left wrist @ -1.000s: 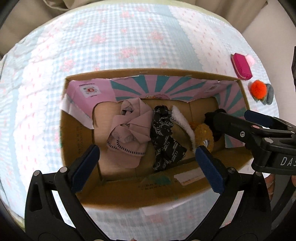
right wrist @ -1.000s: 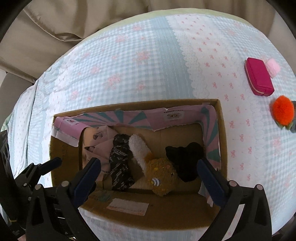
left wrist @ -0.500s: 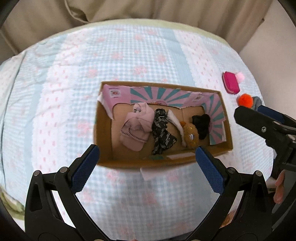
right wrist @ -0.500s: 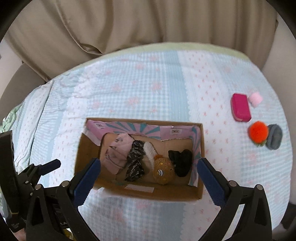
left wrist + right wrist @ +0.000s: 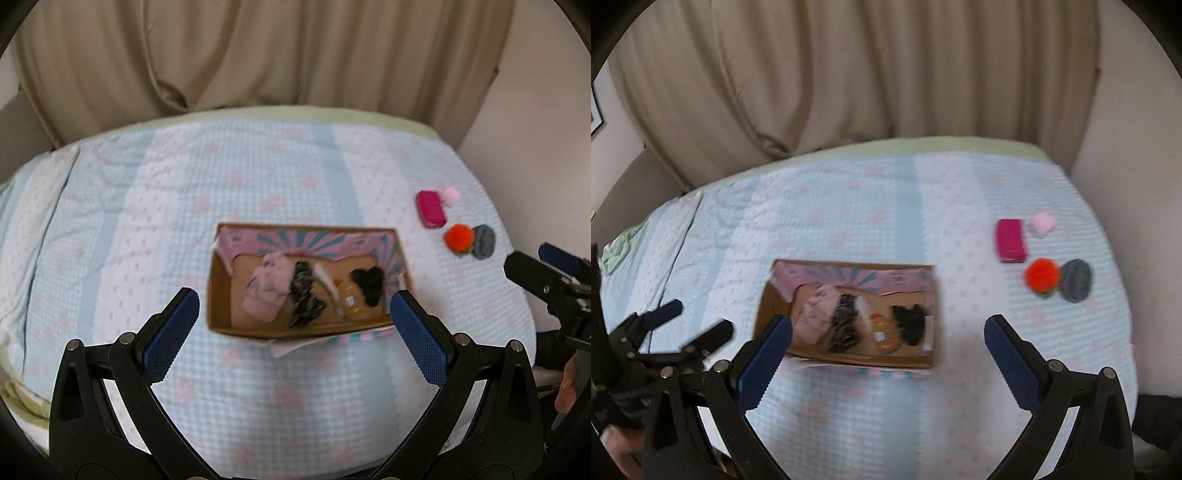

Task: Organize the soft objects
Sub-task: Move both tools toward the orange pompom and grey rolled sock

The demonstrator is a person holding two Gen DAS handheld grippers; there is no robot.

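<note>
Cardboard box between open left gripper fingers

Left gripper: jaws spread wide apart; blue pads face each other across an empty gap; nothing held between them; also seen from the right wrist view at the lower left, its black fingers parted
Right gripper: jaws wide apart; blue pads clear of any object; seen from the left wrist view at the right edge
Hands: a bit of skin shows at the lower right edge of the left view and at the lower left of the right view; grip itself is too hidden to tell
</note>
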